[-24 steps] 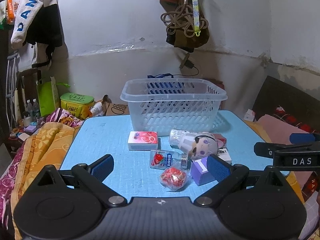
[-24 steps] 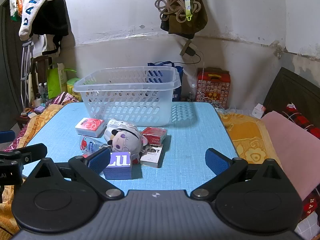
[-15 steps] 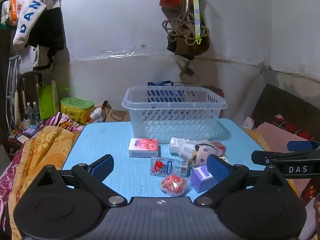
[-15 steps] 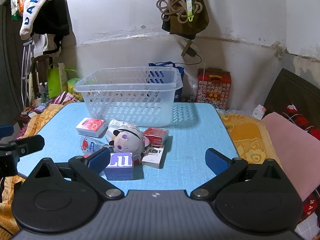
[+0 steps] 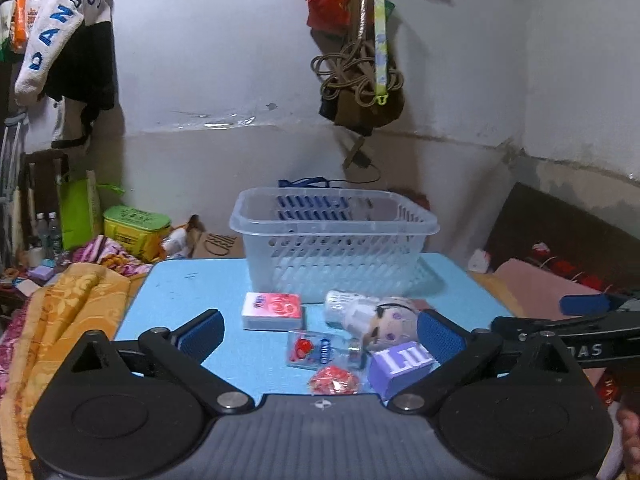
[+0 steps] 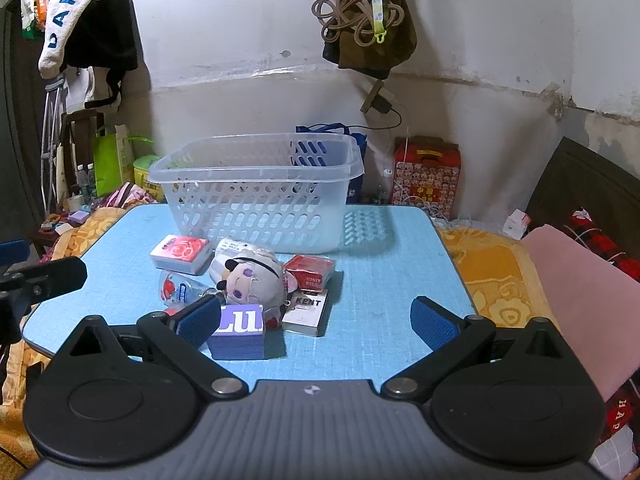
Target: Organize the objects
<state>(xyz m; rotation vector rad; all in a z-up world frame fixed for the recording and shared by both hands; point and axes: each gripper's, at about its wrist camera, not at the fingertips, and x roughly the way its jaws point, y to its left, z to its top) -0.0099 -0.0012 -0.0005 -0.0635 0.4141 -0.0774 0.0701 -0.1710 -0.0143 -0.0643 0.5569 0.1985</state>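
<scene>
A clear plastic basket (image 5: 334, 236) (image 6: 256, 200) stands empty at the back of the blue table (image 5: 192, 292) (image 6: 384, 280). In front of it lie a pink-and-white box (image 5: 273, 311) (image 6: 182, 253), a plush doll (image 5: 380, 318) (image 6: 250, 280), a clear candy packet (image 5: 316, 350) (image 6: 176, 289), a red wrapped snack (image 5: 335, 380), a purple box (image 5: 400, 362) (image 6: 239, 332), a red box (image 6: 310, 272) and a white KENT pack (image 6: 306, 312). My left gripper (image 5: 320, 334) is open above the table's near edge. My right gripper (image 6: 316, 320) is open, its left finger beside the purple box.
An orange blanket (image 5: 60, 320) lies left of the table and a pink cushion (image 6: 580, 292) right of it. Bags and a rope bundle (image 5: 360, 76) hang on the wall behind. A red gift box (image 6: 426, 178) and a green case (image 5: 134, 228) sit on the floor.
Both grippers have drawn back slightly and tilted up, so the table objects sit lower in view. Both stay open and nothing on the table has moved.
</scene>
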